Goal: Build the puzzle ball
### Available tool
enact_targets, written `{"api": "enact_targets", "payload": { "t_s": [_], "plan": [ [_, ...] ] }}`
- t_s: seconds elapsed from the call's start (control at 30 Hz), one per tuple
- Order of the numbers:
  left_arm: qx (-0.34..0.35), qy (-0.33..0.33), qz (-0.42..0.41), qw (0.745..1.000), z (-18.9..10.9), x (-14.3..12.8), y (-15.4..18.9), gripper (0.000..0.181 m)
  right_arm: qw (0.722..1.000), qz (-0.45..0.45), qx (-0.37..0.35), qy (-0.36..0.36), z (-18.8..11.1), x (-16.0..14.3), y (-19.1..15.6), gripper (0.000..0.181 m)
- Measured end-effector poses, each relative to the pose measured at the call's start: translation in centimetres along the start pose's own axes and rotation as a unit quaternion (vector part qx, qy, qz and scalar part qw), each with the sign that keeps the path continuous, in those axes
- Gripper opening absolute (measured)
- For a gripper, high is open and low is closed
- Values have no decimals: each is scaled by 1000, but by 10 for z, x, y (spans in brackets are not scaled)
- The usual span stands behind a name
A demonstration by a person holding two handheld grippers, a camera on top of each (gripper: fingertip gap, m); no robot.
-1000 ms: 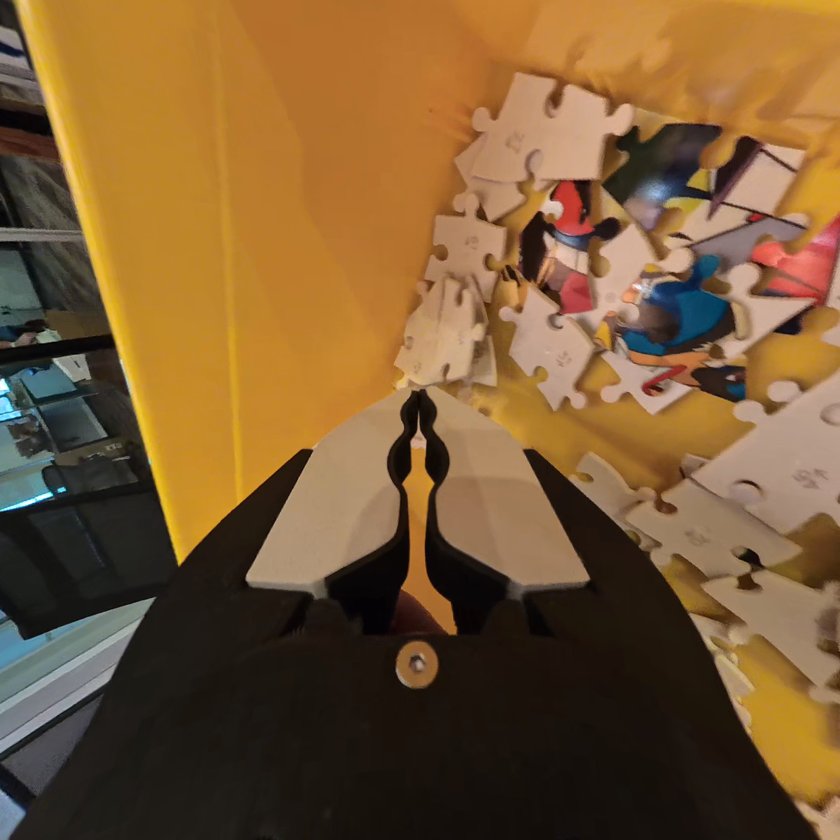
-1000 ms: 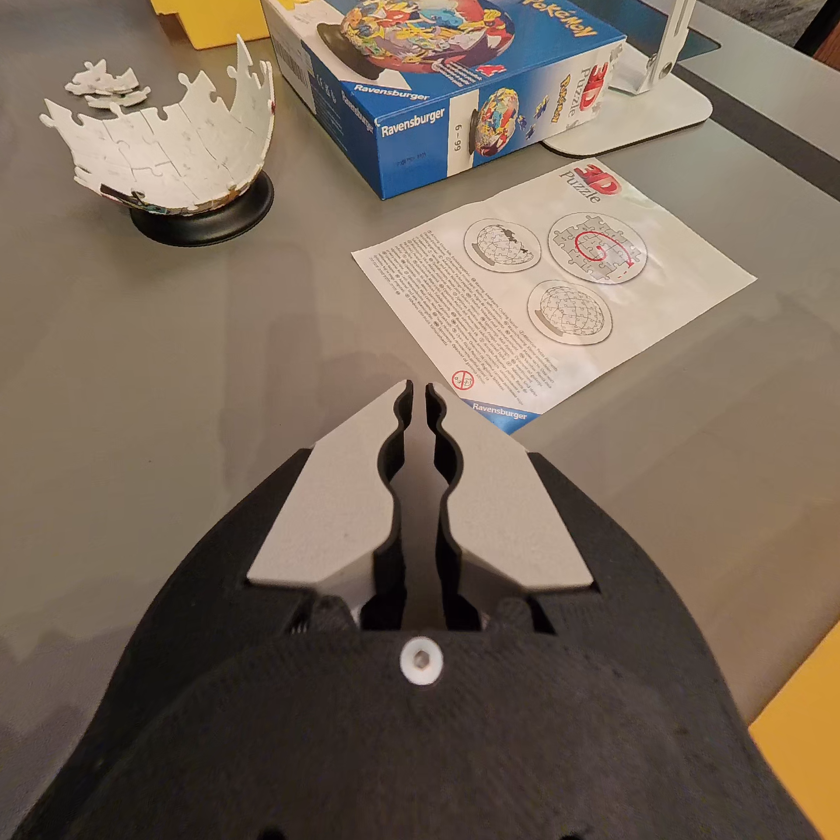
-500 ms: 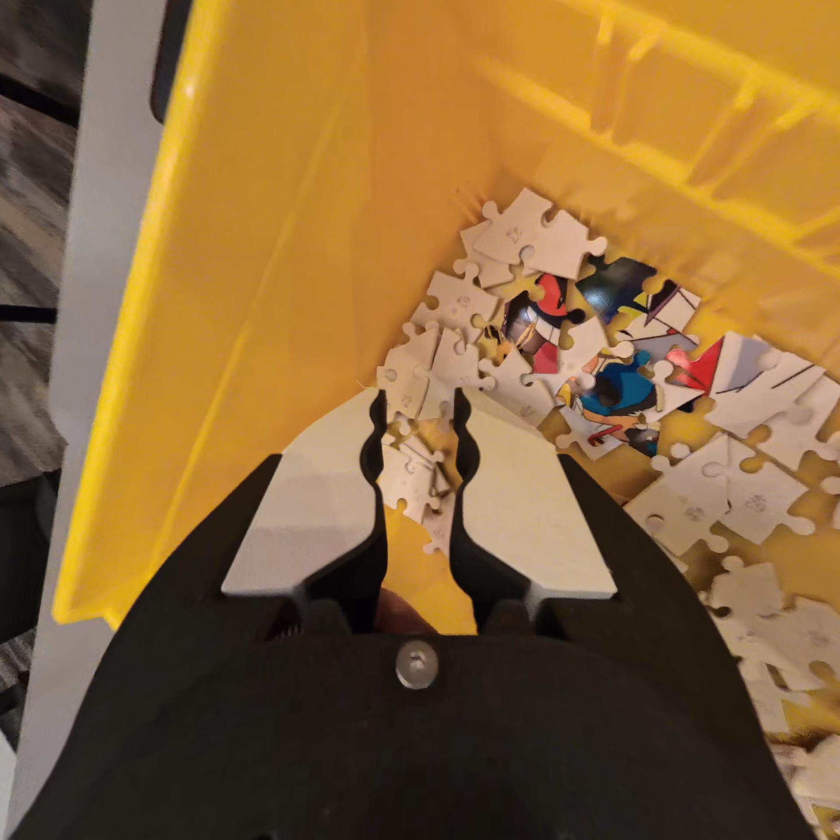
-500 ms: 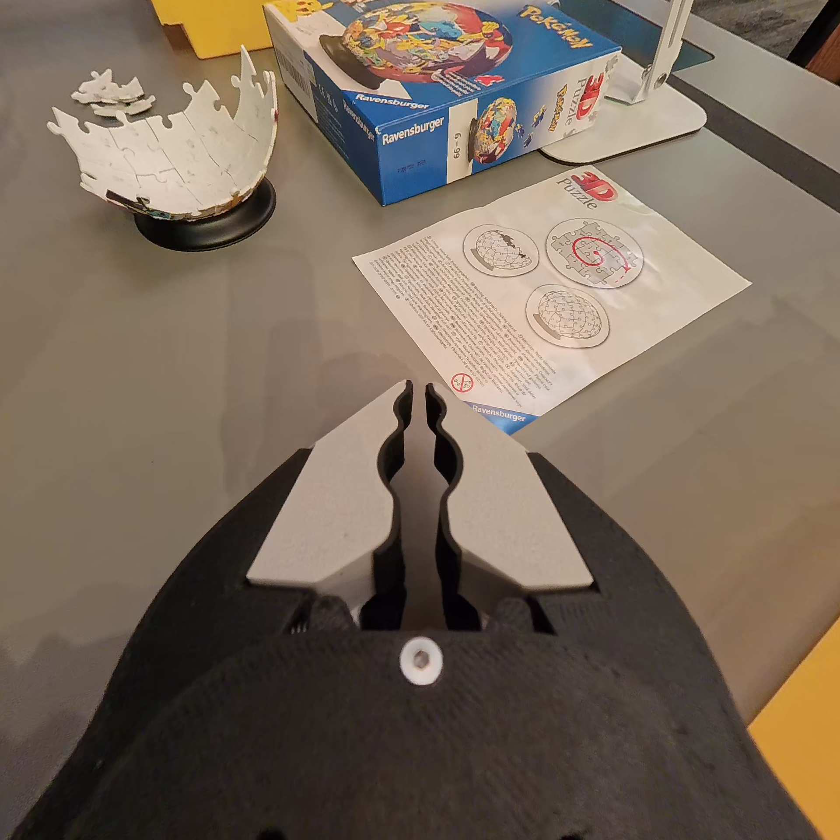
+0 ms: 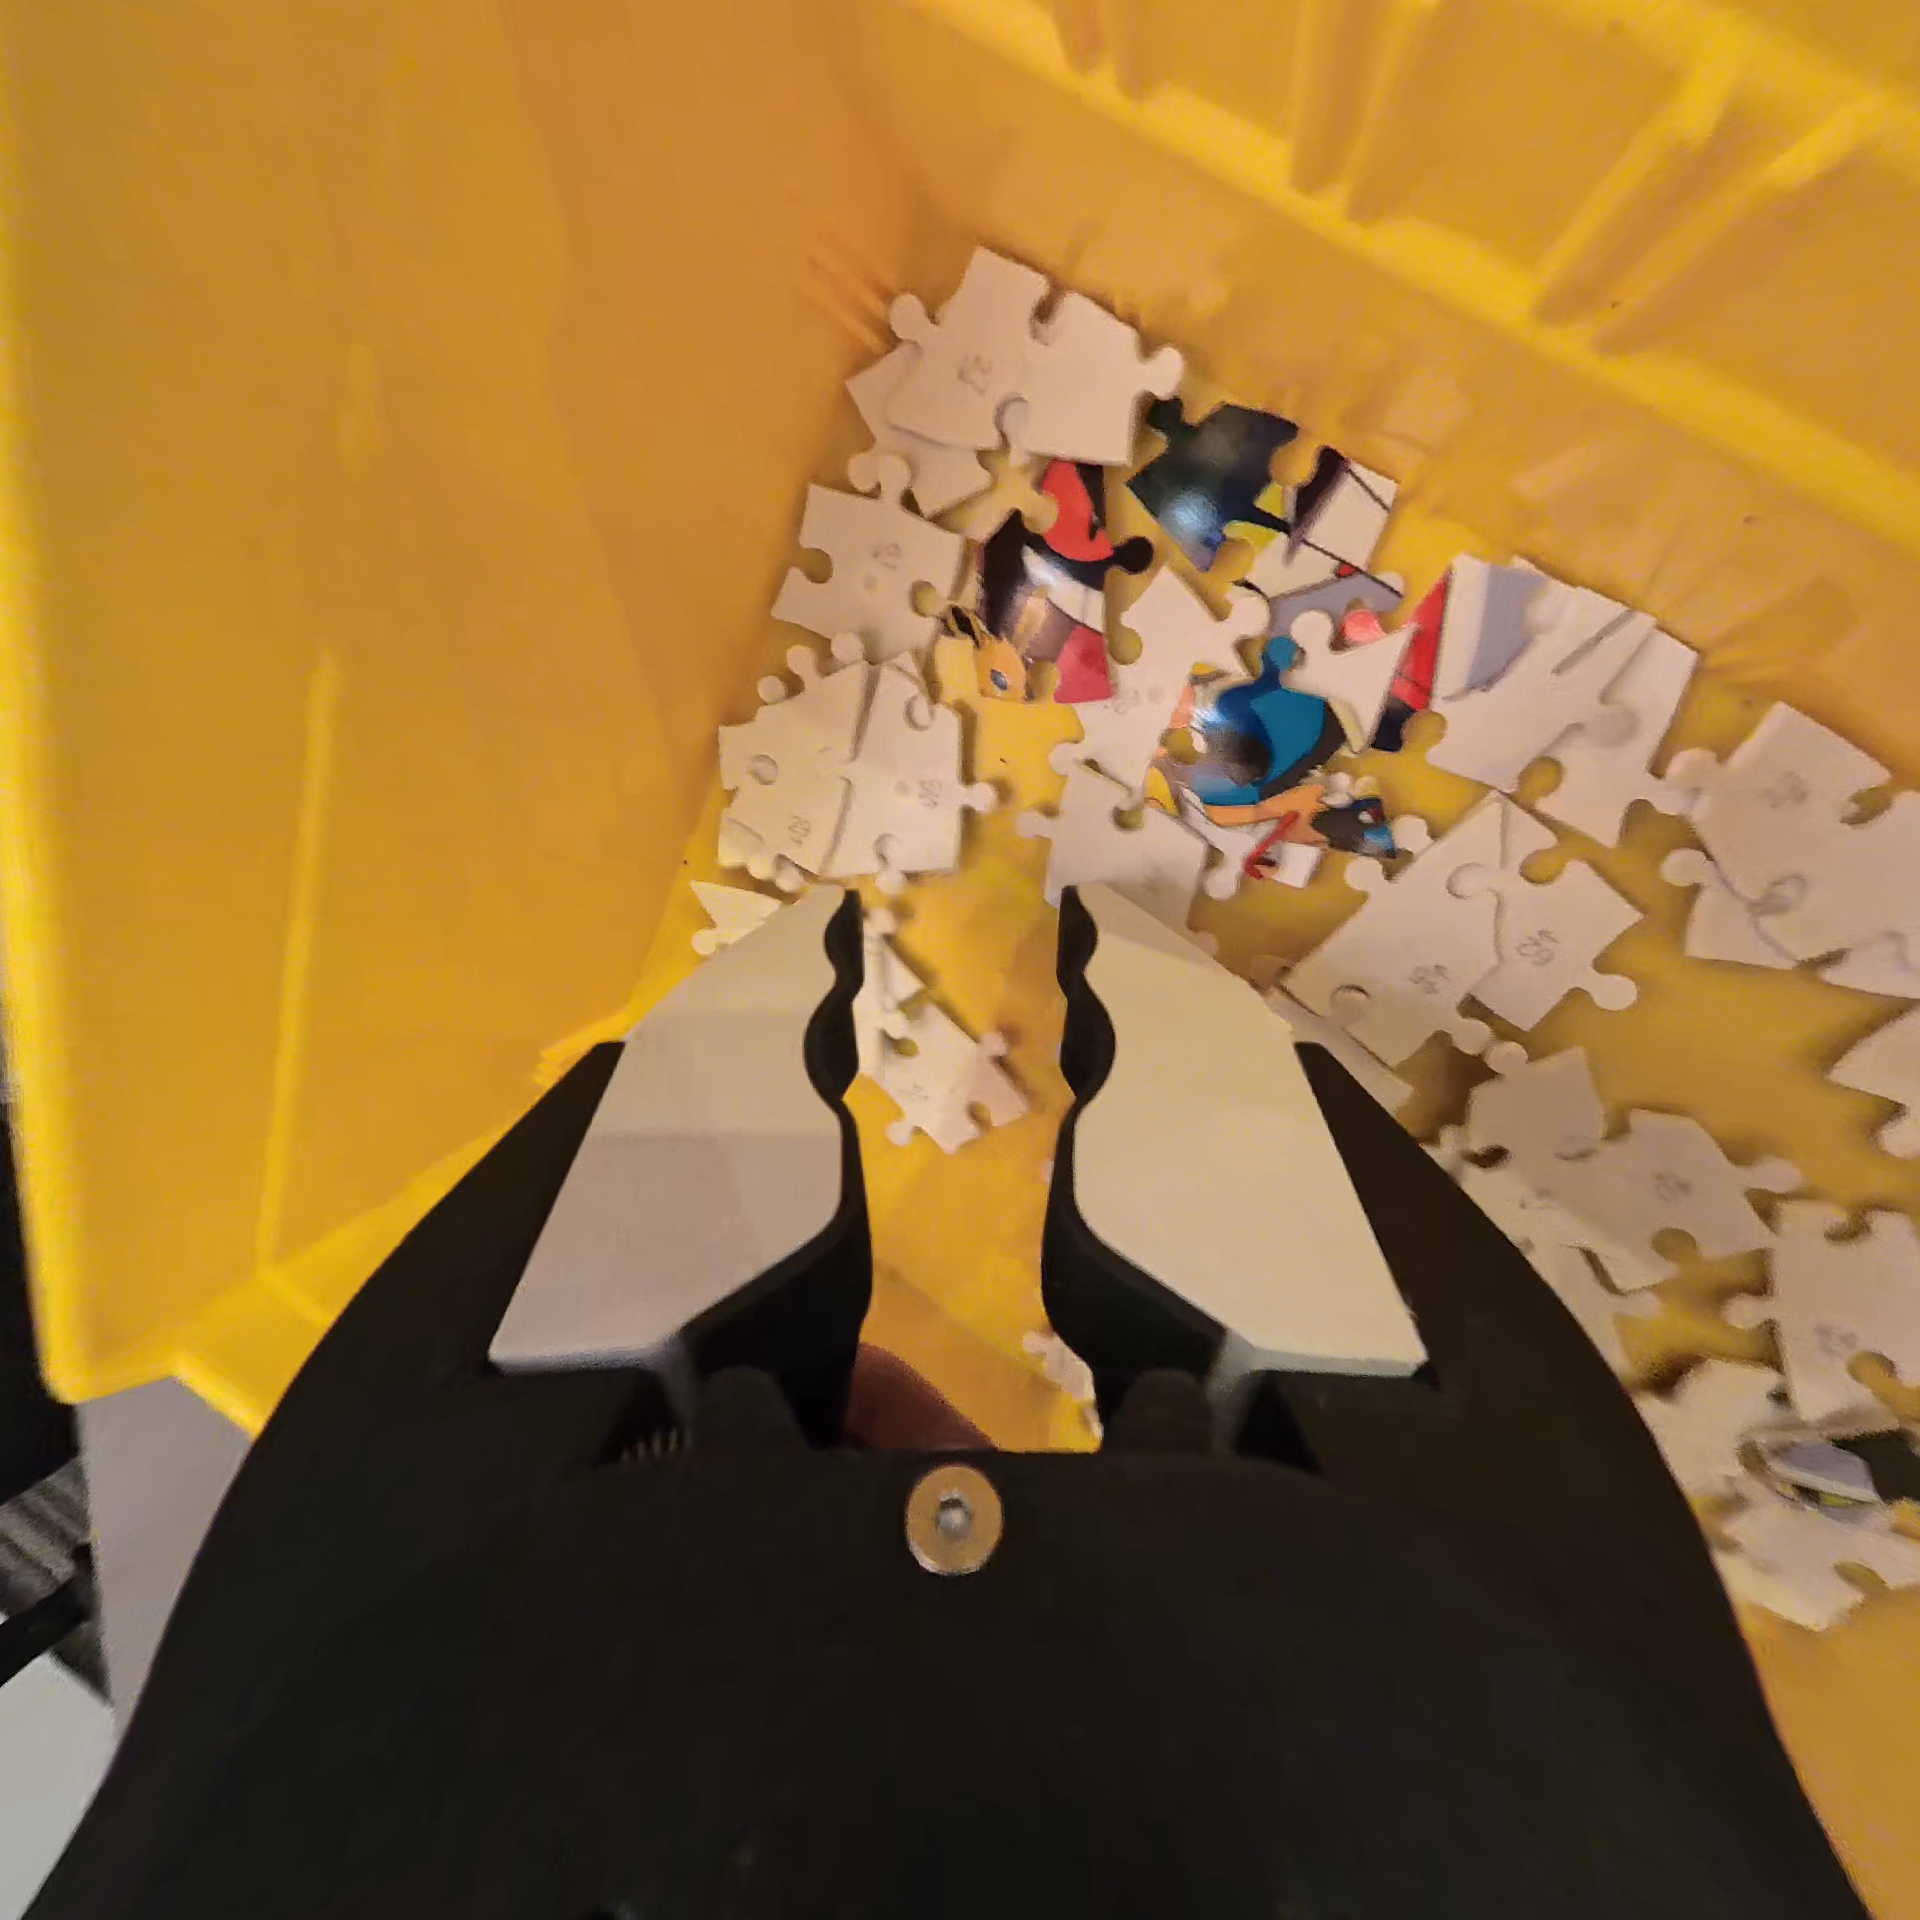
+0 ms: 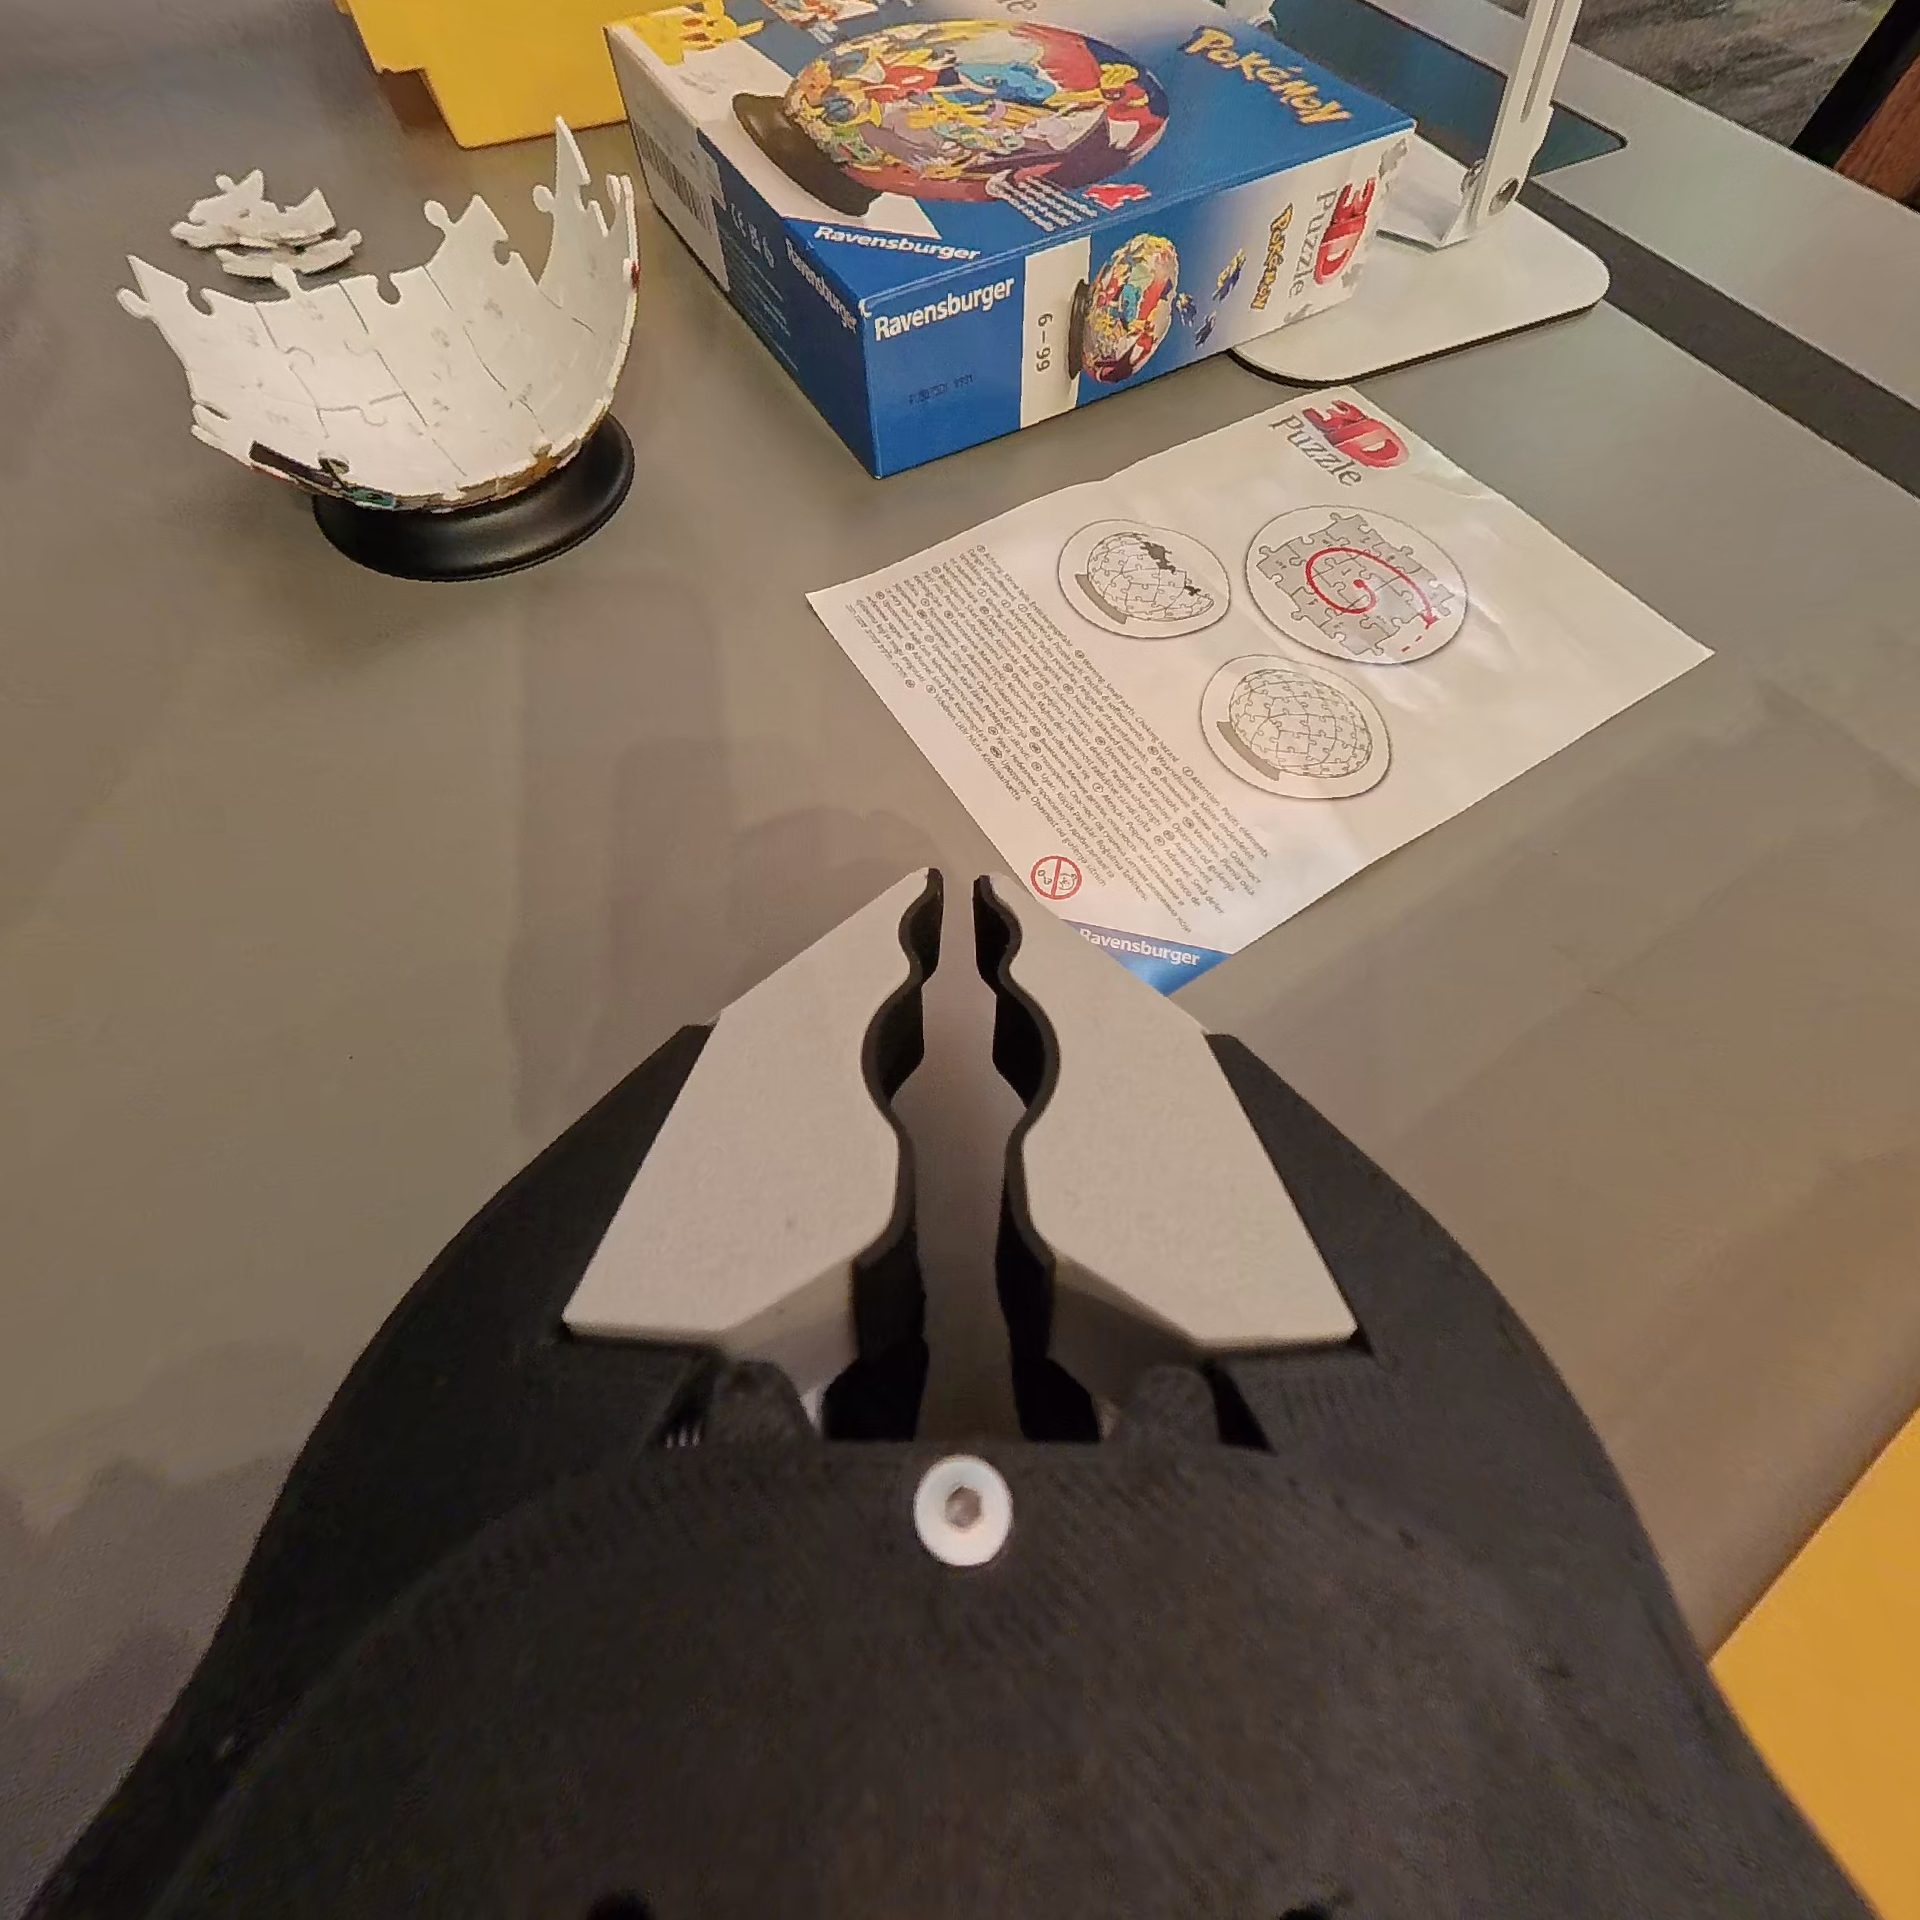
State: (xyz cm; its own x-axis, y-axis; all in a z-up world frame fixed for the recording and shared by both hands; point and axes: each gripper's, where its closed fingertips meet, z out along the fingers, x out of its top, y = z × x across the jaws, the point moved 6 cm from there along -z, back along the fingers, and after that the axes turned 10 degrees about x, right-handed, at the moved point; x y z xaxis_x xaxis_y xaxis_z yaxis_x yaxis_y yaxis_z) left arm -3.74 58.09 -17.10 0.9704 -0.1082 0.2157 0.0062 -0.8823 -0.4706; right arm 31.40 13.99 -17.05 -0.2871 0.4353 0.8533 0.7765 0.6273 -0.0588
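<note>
Inside the yellow bin [image 5: 416,623], seen only by the left wrist view, the left gripper [image 5: 956,904] gapes wide over loose puzzle pieces [image 5: 1143,675]; only the right view shows the right gripper [image 6: 956,883], nearly closed and empty, above the grey table [image 6: 364,883], with the half-built puzzle ball [image 6: 405,384] far left on its black stand [image 6: 478,520]

From my feed this looks like an indoor work desk, perhaps an office or lab: a smooth grey tabletop [image 6: 416,831] with a white stand base [image 6: 1455,301] on it. A yellow plastic bin [image 5: 416,520] of loose pieces, a blue puzzle box [image 6: 935,343] and an instruction sheet [image 6: 1247,675] suggest a set-up test station
</note>
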Motion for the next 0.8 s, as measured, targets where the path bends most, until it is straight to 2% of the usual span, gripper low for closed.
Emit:
{"api": "enact_targets", "payload": {
  "t_s": [0.13,0.37,0.43,0.5,0.63,0.7,0.8],
  "plan": [
    [40,25,7,999,7,11,-7,33,1000,-1,-1,0,0,0,0,4],
    [14,25,-3,1000,13,12,-6,33,1000,1,0,2,-1,0,0,4],
    [-15,37,-18,999,11,12,-3,42,1000,0,0,3,-1,0,0,4],
    [-8,35,-15,999,11,11,-5,45,1000,0,-1,4,-1,0,0,4],
    [-8,33,-12,999,11,11,-5,41,1000,-1,-1,4,-1,0,0,4],
    [11,29,-21,999,15,9,-8,25,1000,-1,-1,5,-1,0,0,4],
    [31,31,-15,999,18,8,-8,12,1000,-2,-2,6,-2,0,0,4]
  ]
}}
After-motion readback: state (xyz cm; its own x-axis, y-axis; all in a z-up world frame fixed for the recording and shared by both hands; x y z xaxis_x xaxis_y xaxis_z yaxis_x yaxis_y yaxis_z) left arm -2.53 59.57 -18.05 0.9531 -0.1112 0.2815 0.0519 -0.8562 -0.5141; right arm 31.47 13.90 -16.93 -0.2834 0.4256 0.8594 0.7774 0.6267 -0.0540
